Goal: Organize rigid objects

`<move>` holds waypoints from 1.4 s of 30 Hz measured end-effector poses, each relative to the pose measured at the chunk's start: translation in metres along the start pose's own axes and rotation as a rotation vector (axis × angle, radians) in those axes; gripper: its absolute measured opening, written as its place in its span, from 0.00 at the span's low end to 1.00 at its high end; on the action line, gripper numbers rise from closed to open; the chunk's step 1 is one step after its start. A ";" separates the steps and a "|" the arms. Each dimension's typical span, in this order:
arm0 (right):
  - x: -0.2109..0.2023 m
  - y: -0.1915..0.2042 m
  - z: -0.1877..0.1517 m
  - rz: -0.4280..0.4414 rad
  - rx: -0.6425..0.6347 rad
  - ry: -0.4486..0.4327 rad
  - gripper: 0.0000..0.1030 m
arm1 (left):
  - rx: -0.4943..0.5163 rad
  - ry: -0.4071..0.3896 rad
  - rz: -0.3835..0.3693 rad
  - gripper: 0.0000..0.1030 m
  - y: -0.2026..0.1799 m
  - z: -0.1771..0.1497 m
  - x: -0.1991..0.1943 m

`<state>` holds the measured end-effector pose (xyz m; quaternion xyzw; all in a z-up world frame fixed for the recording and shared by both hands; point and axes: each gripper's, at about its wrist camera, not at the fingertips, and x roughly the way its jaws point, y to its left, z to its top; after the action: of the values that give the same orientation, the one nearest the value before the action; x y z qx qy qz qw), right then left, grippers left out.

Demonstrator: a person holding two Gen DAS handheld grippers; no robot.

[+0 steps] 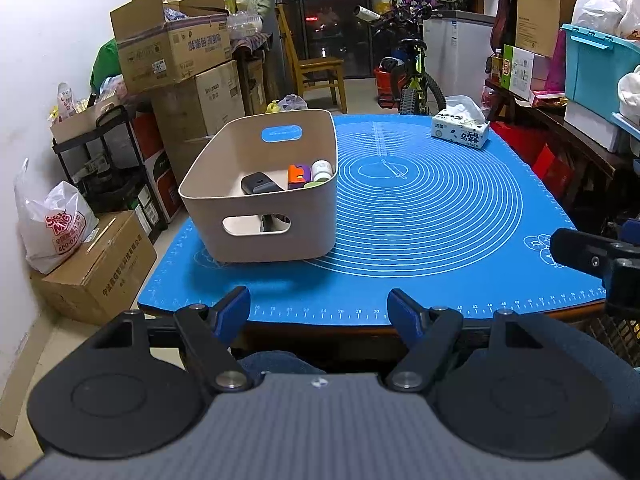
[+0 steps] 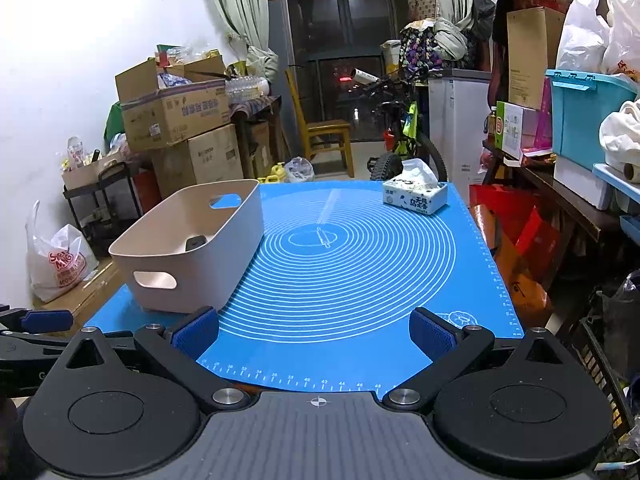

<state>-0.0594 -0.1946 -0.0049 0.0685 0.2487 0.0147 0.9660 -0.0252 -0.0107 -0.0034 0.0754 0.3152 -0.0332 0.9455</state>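
A beige plastic bin stands on the left part of the blue mat. Inside it lie a dark grey object, an orange and purple object and a white jar. The bin also shows in the right wrist view, where only the dark object is seen. My left gripper is open and empty at the mat's near edge, in front of the bin. My right gripper is open and empty over the mat's near edge, right of the bin.
A tissue box sits at the mat's far right corner, and shows in the right wrist view. Cardboard boxes and a black cart crowd the left. A bicycle and a wooden chair stand behind the table.
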 end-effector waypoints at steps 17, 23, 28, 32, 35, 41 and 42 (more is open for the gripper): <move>0.001 -0.001 -0.003 -0.003 0.007 0.000 0.98 | 0.007 0.004 -0.002 0.74 0.000 0.001 0.002; 0.002 0.002 -0.004 -0.006 0.000 0.001 0.98 | 0.008 0.004 -0.002 0.74 -0.001 0.000 0.003; 0.002 0.003 -0.004 -0.007 0.002 -0.002 0.98 | 0.010 0.004 -0.003 0.74 -0.002 0.000 0.003; 0.001 0.004 -0.005 -0.008 0.001 -0.004 0.98 | 0.009 0.005 -0.002 0.74 -0.003 -0.001 0.004; 0.000 0.005 -0.005 -0.009 0.001 -0.005 0.98 | 0.010 0.005 -0.002 0.74 -0.003 -0.001 0.004; 0.001 0.005 -0.005 -0.009 0.000 -0.004 0.98 | 0.010 0.005 -0.002 0.74 -0.003 -0.001 0.004; 0.001 0.005 -0.005 -0.009 0.000 -0.004 0.98 | 0.011 0.005 -0.002 0.74 -0.003 -0.001 0.004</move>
<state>-0.0611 -0.1894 -0.0085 0.0672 0.2472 0.0105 0.9666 -0.0228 -0.0135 -0.0072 0.0802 0.3176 -0.0358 0.9442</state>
